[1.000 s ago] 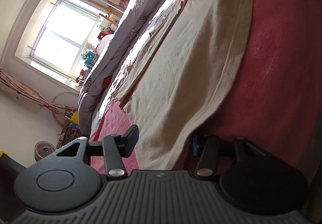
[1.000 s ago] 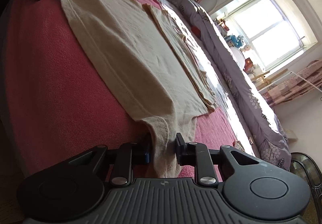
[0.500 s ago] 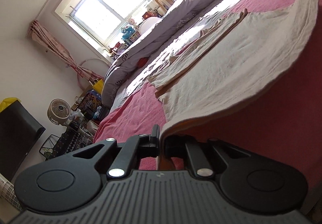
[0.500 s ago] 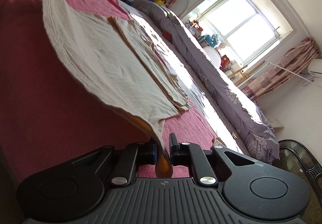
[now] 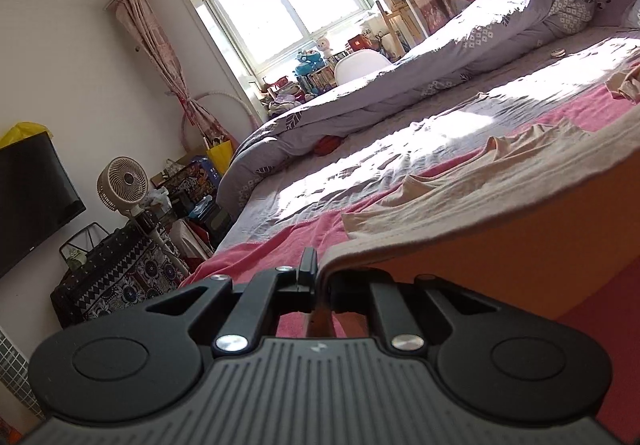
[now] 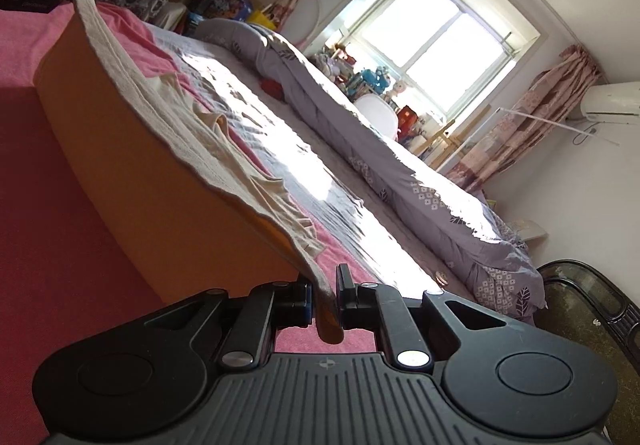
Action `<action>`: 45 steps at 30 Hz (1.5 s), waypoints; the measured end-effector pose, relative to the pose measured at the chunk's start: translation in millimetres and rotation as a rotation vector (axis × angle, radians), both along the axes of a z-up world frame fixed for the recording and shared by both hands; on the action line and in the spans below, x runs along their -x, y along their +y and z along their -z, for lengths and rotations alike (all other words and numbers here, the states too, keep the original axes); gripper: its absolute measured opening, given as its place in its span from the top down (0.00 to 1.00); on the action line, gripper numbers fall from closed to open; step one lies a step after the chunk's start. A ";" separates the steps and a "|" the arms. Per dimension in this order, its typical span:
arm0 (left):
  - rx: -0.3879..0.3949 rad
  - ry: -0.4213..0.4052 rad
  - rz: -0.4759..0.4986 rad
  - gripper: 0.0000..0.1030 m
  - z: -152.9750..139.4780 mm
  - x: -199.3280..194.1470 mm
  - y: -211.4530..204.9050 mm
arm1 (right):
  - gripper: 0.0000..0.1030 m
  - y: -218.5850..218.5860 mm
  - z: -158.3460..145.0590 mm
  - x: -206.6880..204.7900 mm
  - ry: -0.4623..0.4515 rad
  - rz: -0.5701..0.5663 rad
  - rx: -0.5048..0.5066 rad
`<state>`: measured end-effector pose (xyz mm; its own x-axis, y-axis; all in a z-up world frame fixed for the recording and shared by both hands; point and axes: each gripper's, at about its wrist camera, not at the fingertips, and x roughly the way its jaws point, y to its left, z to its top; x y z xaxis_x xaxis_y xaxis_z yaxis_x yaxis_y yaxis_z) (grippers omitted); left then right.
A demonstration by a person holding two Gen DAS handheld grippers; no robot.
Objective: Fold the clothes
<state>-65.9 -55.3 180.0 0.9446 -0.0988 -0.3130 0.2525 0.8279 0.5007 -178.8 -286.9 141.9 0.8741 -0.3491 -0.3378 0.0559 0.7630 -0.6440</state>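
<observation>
A pink blanket [image 5: 256,257] covers the near part of the bed, with a sunlit grey sheet [image 5: 400,149] beyond it and a rumpled grey duvet [image 5: 460,57] along the far side under a bright window [image 5: 288,1]. Only the left wrist view shows the wall television [image 5: 28,205] and the standing fan [image 5: 122,185] clearly; only the right wrist view shows the air conditioner [image 6: 612,103] and the other gripper at far left. The beige garment [image 6: 172,133] hangs lifted by its near hem above the blanket, its shaded underside orange. The left gripper [image 5: 320,277] and right gripper [image 6: 324,293] each pinch a hem corner, jaws pressed onto cloth, held low and roughly level.
</observation>
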 end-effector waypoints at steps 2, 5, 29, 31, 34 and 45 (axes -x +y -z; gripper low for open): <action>0.004 0.007 -0.014 0.89 2.0 -39.2 -15.8 | 0.88 -14.3 -0.1 -35.4 0.002 0.009 0.003; 0.009 0.045 -0.038 0.86 4.6 -98.2 -35.6 | 0.88 -37.3 1.8 -92.8 0.018 0.030 -0.012; 0.153 0.435 -0.428 0.17 54.5 -352.5 -19.5 | 0.27 -199.6 45.3 -291.7 0.155 0.340 -0.719; 0.204 0.410 -0.382 0.17 41.0 -333.3 -8.8 | 0.25 -210.4 32.4 -267.8 0.104 0.320 -0.829; 0.233 0.385 -0.261 0.17 22.3 -284.0 -2.1 | 0.22 -217.2 19.2 -223.6 0.065 0.278 -0.947; 0.175 0.520 -0.029 0.09 63.6 -144.8 -30.6 | 0.37 -130.9 57.5 -138.8 0.256 0.045 -1.117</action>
